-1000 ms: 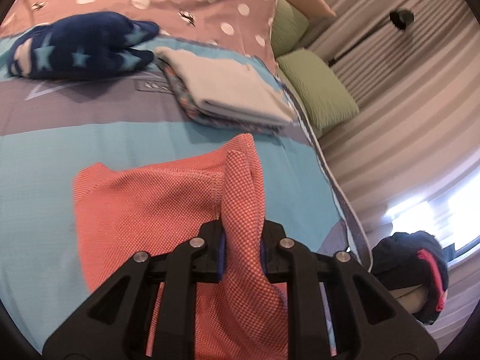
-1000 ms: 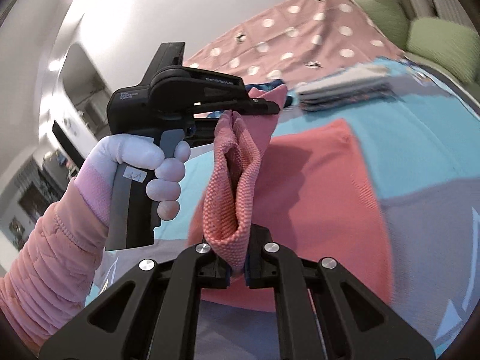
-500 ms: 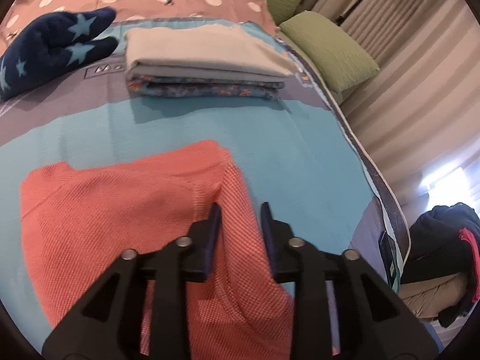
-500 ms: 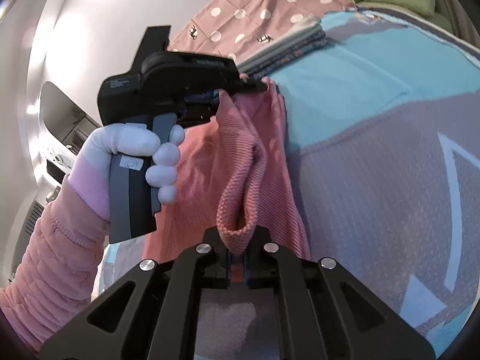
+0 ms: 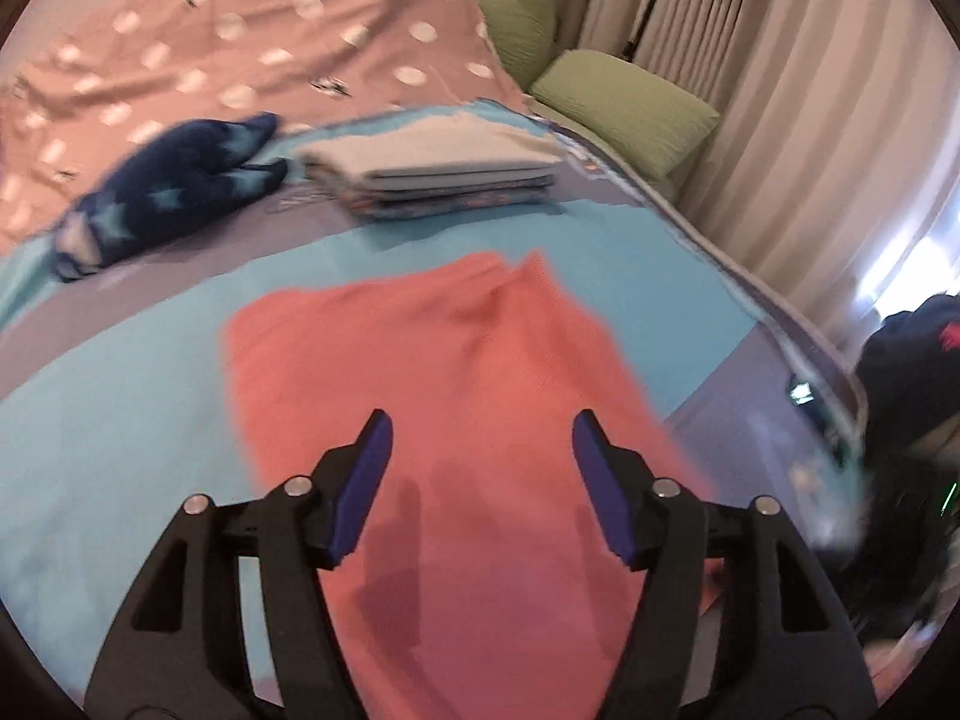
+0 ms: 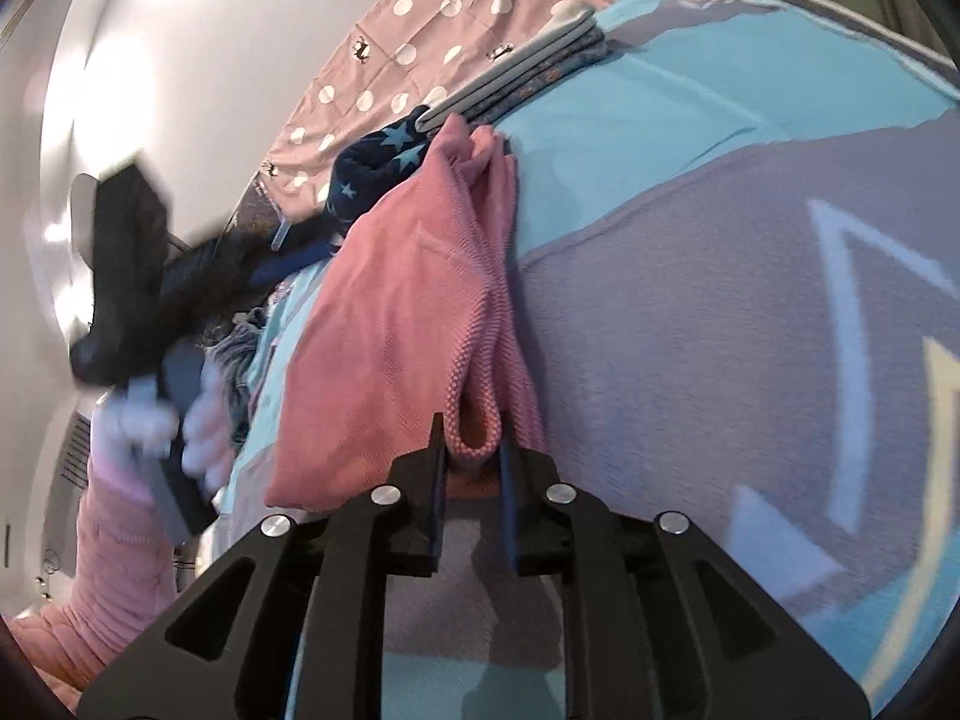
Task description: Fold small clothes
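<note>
A coral-pink knitted garment (image 5: 456, 396) lies folded on the blue and grey bedspread (image 5: 108, 420). My left gripper (image 5: 480, 438) is wide open and empty, just above the garment's near part. In the right wrist view the garment (image 6: 396, 324) lies along the bed, and a looped fold of its edge sits between the slightly parted jaws of my right gripper (image 6: 474, 450). The left gripper (image 6: 138, 276) shows there blurred at the left, held by a gloved hand.
A stack of folded clothes (image 5: 432, 174) lies beyond the garment, with a dark blue star-patterned piece (image 5: 168, 192) to its left. Green pillows (image 5: 624, 108) and curtains stand at the right. A dark pile of clothes (image 5: 906, 396) lies beside the bed.
My left gripper let go of the garment, opened wide and pulled back. The raised fold dropped flat onto the bed. My right gripper's jaws loosened around the garment's edge.
</note>
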Demonstrator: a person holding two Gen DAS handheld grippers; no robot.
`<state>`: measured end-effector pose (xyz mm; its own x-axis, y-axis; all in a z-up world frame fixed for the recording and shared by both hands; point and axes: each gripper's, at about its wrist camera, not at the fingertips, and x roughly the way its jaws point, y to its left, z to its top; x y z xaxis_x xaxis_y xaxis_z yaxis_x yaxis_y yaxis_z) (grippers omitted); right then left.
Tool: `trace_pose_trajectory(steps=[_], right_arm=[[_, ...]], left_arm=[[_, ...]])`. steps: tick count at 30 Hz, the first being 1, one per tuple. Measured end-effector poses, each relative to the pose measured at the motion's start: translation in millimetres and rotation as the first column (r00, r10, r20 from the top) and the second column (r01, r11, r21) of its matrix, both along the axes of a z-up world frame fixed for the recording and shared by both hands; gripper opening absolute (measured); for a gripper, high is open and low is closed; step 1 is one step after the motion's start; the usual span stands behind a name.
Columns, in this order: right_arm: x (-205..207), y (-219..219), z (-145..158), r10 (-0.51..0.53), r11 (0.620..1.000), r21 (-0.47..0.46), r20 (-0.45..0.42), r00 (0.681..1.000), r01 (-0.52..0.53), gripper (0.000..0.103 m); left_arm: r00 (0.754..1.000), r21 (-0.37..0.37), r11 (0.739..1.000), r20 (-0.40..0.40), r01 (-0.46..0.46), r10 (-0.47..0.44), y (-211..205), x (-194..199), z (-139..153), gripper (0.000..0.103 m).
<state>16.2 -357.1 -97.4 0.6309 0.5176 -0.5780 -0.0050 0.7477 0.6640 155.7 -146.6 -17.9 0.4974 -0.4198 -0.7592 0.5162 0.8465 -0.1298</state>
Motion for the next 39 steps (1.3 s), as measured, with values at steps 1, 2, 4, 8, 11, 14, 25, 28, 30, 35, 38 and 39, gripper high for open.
trace_pose_trajectory(steps=[1,2,4,8,11,14,25,28,30,35,38,39], right_arm=[[-4.2,-1.3,5.2,-0.013,1.0,-0.018,0.006,1.0,0.014,0.016],[-6.7,-1.5,10.3,-0.019,0.999,-0.032,0.019,1.0,0.019,0.017],[-10.5,4.7,26.7,0.001,0.996,-0.084,0.071,0.998,0.005,0.018],[-2.0,29.5,44.1,0.086,0.985,-0.161,0.141,0.986,-0.063,0.018],[10.3,40.9,41.4,0.115,0.979,-0.181,0.137,0.984,-0.089,0.018],[27.4,38.6,12.6,0.021,0.946,-0.323,0.02,1.0,-0.013,0.011],[26.9,29.2,42.4,0.076,0.955,-0.291,0.087,0.993,-0.048,0.008],[43.8,41.3,59.5,0.121,0.948,-0.309,0.131,0.984,-0.076,0.008],[59.5,52.4,68.1,0.164,0.94,-0.327,0.163,0.973,-0.103,0.009],[115.6,62.4,52.0,0.175,0.913,-0.389,0.098,0.98,-0.124,0.009],[142.8,50.3,16.2,0.111,0.894,-0.436,-0.006,0.994,-0.102,0.008],[144.2,38.5,8.3,0.103,0.93,-0.355,0.006,0.995,-0.094,0.008]], left_arm=[[0.999,0.043,0.999,0.045,-0.028,0.026,12.1,-13.0,-0.5,0.067],[0.996,0.08,0.996,0.08,-0.05,0.044,20.0,-23.5,-1.4,0.069],[0.991,0.125,0.99,0.122,-0.073,0.057,35.6,-43.1,-5.6,0.071],[0.995,0.131,0.989,0.086,-0.068,0.057,51.8,-59.8,-19.9,0.073],[0.995,0.124,0.989,0.071,-0.081,0.073,54.1,-65.0,-29.3,0.073],[0.995,0.148,0.986,0.065,-0.081,0.072,53.0,-65.9,-45.1,0.076],[0.997,0.019,0.998,0.044,-0.062,0.061,59.7,-70.4,-32.8,0.067],[0.998,-0.001,1.0,0.051,-0.031,0.031,55.6,-75.9,-24.4,0.03],[0.999,-0.016,1.0,0.049,-0.017,0.018,53.8,-78.6,-23.0,0.03],[1.0,-0.004,1.0,0.022,-0.017,0.017,48.6,-71.7,-37.8,0.03],[1.0,0.008,1.0,0.008,-0.007,0.007,48.5,-69.3,-53.7,0.03],[1.0,-0.001,1.0,0.005,-0.005,0.005,50.4,-68.9,-54.1,0.03]])
